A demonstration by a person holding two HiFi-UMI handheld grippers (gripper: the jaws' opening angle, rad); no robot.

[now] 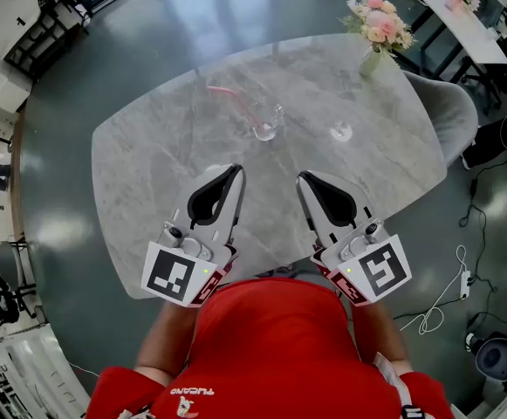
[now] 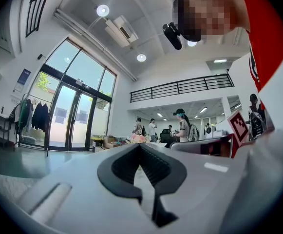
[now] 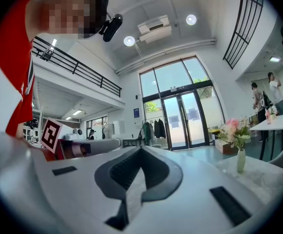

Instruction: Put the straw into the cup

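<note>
The closed, empty left gripper (image 1: pixel 234 174) and right gripper (image 1: pixel 304 181) are held over the table's (image 1: pixel 144 168) near edge, bare marble separating them from the cup (image 1: pixel 267 123) and straw (image 1: pixel 233 98).

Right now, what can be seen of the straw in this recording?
The straw is thin and pink and looks like plastic, with a bend near its far end. It runs diagonally across the far part of the grey marble table, and its near end meets the clear cup. From the head view I cannot tell whether that end sits inside the cup or only rests against it. Neither the left gripper nor the right gripper touches it. Both are shut and well short of it.
</note>
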